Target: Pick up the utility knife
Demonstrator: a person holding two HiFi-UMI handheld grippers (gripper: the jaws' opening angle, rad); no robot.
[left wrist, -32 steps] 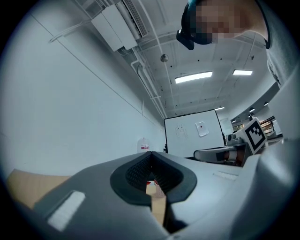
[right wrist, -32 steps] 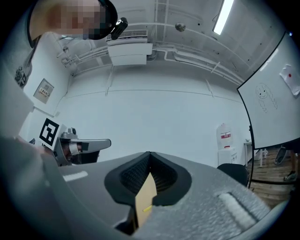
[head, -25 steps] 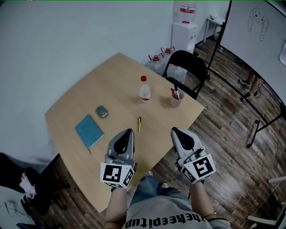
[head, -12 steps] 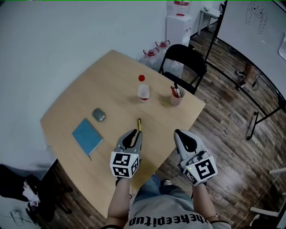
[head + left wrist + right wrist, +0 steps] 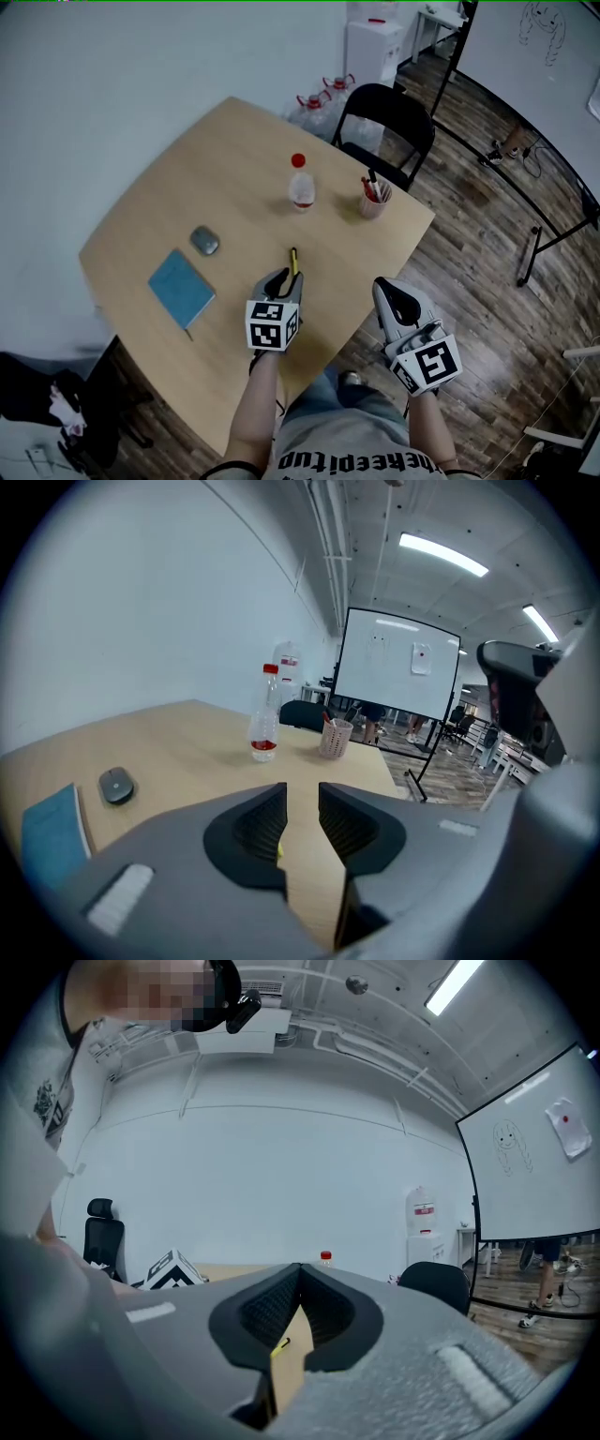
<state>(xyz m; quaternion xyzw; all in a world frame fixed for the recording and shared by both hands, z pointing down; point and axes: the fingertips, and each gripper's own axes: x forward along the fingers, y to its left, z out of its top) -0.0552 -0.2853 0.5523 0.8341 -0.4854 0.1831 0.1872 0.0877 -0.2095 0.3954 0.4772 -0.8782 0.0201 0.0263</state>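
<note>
Slim yellow utility knife (image 5: 292, 262) is laid flat on the light wooden bench (image 5: 178, 187), long axis running away from the person, dark end farthest. Left gripper (image 5: 284, 278) is poised over its near end; fingers have just been opening and are apart, with the knife unclamped between them. Right gripper (image 5: 385, 287) is held beside the bench edge, fingers together.

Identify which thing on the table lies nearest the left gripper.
The yellow utility knife, just ahead of the left gripper, whose empty jaws have just been opening; notebook, mouse, bottle and pen cup lie farther off.
</note>
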